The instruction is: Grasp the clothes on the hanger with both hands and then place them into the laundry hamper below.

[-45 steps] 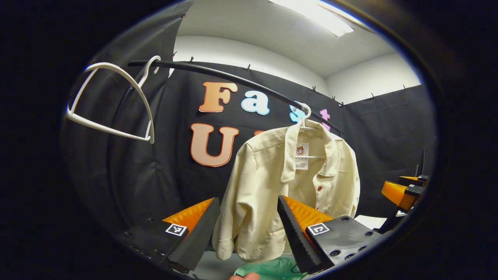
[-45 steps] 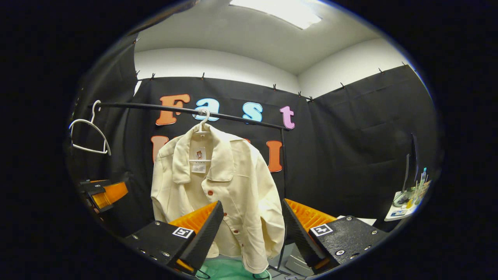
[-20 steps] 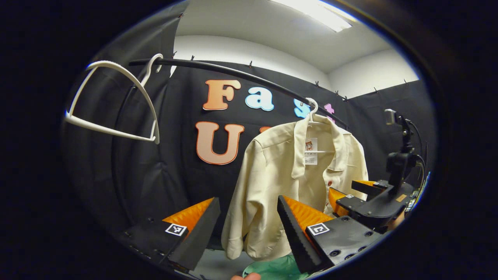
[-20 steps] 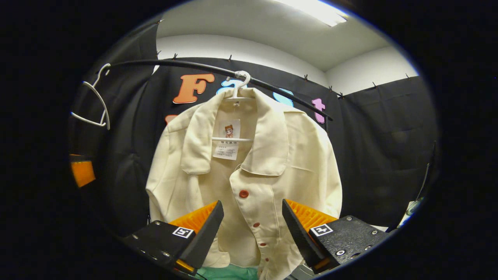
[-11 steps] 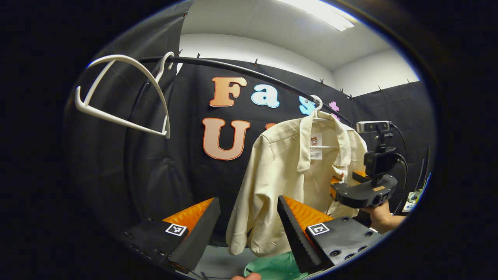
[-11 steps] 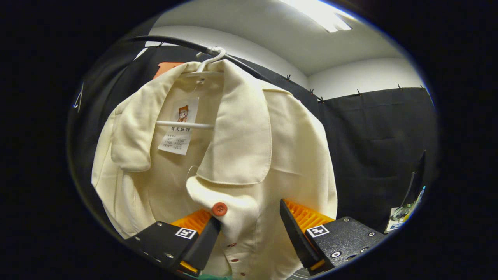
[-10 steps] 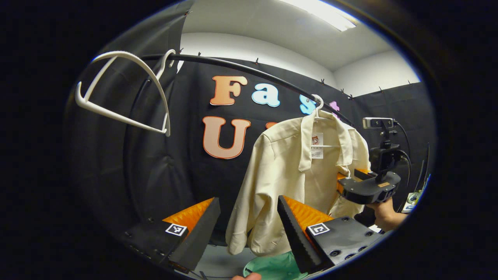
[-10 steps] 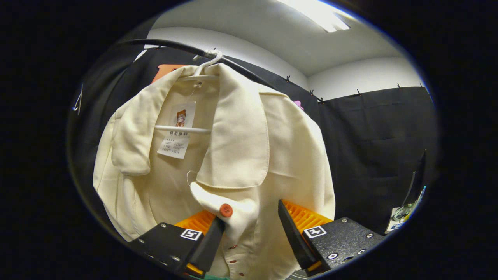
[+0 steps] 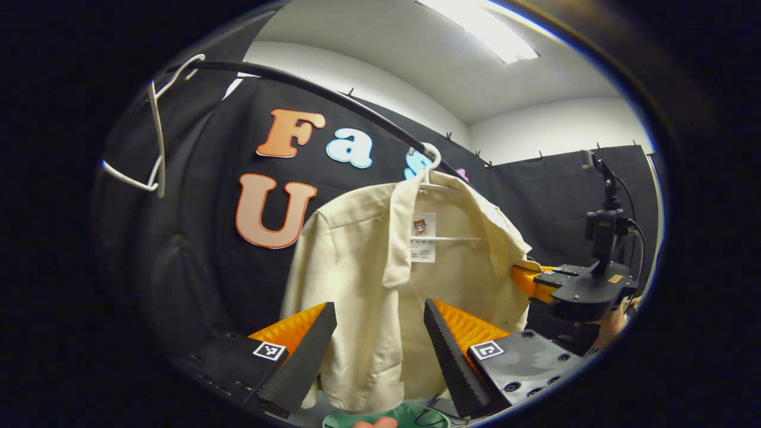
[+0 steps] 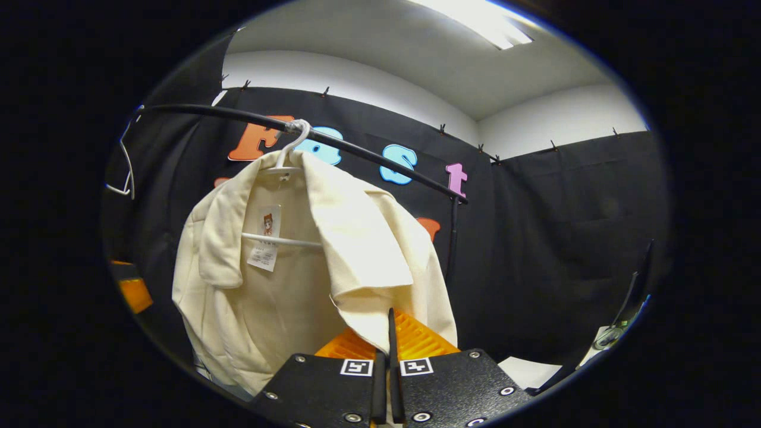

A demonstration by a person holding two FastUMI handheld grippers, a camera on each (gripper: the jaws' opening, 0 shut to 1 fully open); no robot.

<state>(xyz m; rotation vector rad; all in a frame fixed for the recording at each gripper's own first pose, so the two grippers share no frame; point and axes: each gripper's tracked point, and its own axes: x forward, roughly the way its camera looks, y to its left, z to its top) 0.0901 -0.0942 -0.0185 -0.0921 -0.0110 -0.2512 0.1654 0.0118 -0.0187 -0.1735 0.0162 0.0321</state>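
Jacket [image 9: 380,285] looks light, soft, limp; your right tongs [image 10: 389,339] are clamped on its front edge; left tongs [image 9: 377,342] gape apart; take the near shoulder.

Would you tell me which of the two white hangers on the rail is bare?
The far-left hanger is bare; the other hanger carries the cream jacket.

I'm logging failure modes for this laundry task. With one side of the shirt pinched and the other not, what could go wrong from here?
1. The right gripper is shut on the shirt front edge alone; pulling now could drag the hanger along the rail or skew the shirt.
2. The left gripper is open, short of the cloth, so a one-sided pull may slip.
3. The hamper barely shows below; the drop could miss.
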